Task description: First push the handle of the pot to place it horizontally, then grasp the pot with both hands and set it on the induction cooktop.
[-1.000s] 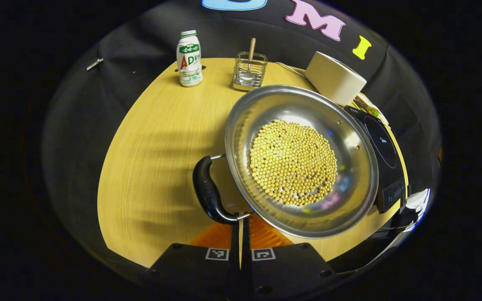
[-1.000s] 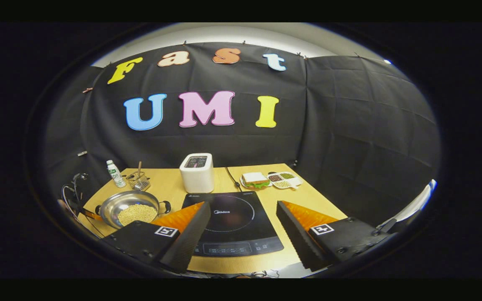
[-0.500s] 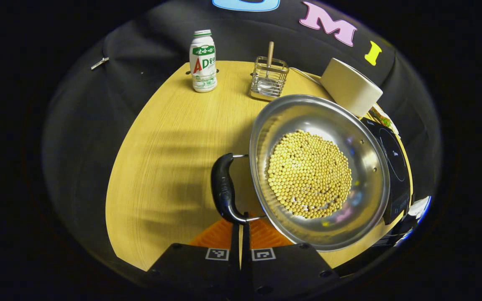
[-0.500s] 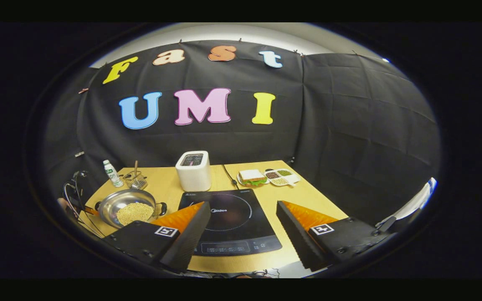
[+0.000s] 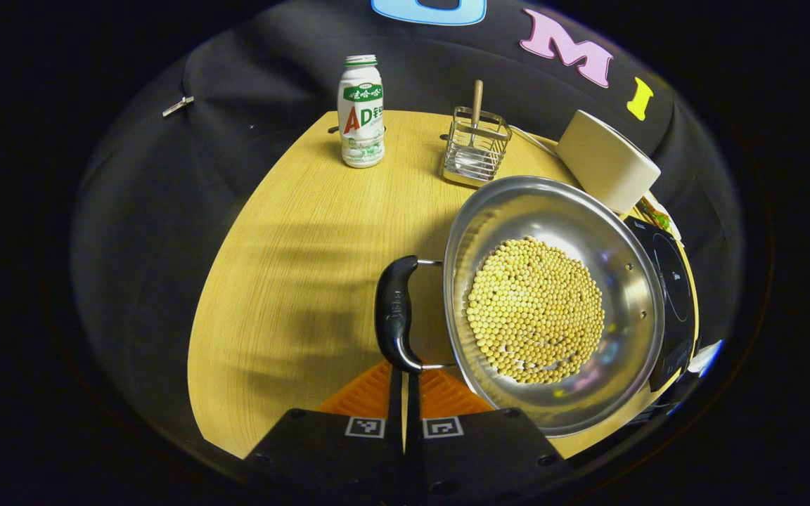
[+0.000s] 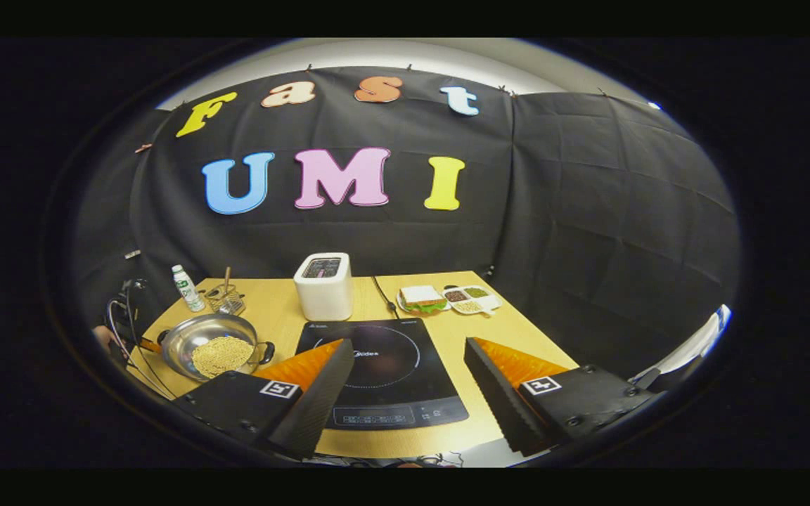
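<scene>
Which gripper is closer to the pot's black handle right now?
Left. The left gripper, fingers together, sits right at the near end of the black handle of the pot. The right gripper hangs open over the induction cooktop, well off from the pot.

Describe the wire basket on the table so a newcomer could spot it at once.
Start at the wooden table and go to its far edge by the black wall. Between the white bottle and the white toaster, behind the pot, stands the wire basket. It is the only see-through metal cage, with a wooden handle sticking up.
</scene>
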{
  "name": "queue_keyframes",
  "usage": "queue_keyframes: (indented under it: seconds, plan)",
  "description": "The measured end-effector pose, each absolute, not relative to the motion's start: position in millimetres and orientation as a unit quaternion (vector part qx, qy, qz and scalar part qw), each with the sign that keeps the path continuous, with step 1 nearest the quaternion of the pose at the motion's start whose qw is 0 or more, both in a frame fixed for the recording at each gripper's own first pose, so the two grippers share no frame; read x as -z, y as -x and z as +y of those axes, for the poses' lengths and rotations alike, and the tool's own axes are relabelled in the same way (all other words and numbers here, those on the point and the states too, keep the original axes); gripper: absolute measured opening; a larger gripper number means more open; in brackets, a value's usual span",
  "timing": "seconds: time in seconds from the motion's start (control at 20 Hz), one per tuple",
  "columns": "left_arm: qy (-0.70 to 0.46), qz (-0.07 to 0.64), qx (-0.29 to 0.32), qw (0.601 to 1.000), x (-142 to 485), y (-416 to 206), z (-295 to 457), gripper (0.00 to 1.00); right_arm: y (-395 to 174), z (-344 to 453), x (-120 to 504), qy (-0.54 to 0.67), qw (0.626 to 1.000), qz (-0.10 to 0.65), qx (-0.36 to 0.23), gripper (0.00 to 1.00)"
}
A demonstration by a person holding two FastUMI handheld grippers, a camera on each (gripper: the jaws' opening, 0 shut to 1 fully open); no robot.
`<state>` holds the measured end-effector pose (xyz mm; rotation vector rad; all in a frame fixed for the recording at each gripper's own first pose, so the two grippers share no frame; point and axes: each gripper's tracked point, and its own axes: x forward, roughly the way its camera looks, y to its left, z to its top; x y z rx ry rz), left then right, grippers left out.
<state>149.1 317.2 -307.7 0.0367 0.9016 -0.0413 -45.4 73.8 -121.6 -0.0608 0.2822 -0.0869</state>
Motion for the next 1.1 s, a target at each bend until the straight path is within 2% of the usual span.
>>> queue_keyframes:
  seconds: [0.2,0.3,0.35,0.4,0.55,0.6,0.95,1.1]
  plan:
    - [-0.04,0.405,-0.015,0.913,283.2,-138.9,338.7,0.05,33.3,87.2,124.1,0.026,0.99,0.138,0.03,0.99]
    - [-0.035,0.389,-0.028,0.92,269.5,-134.1,344.8,0.11,24.0,97.2,131.9,0.028,0.989,0.145,0.02,0.99]
    - [-0.027,0.379,-0.032,0.924,261.4,-132.8,345.9,0.22,18.4,104.8,135.8,0.025,0.988,0.149,0.013,0.99]
    - [-0.022,0.369,-0.03,0.929,252.4,-132.4,345.8,0.29,13.7,111.9,139.5,0.02,0.988,0.155,0.005,0.99]
    - [-0.028,0.342,-0.031,0.939,230.5,-134.2,348.2,0.98,-5.4,137.3,144.5,0.004,0.987,0.159,-0.021,0.99]
    - [-0.028,0.336,-0.03,0.941,225.0,-134.3,347.2,0.94,-12.7,145.2,149.1,0.006,0.986,0.164,-0.03,0.99]
    - [-0.018,0.294,0.004,0.956,204.2,-155.3,326.1,0.96,-50.8,226.2,196.9,-0.013,0.967,0.236,-0.098,0.99]
    - [-0.017,0.295,0.011,0.955,207.9,-162.0,322.2,0.96,-57.7,268.0,227.3,-0.015,0.948,0.29,-0.127,0.99]
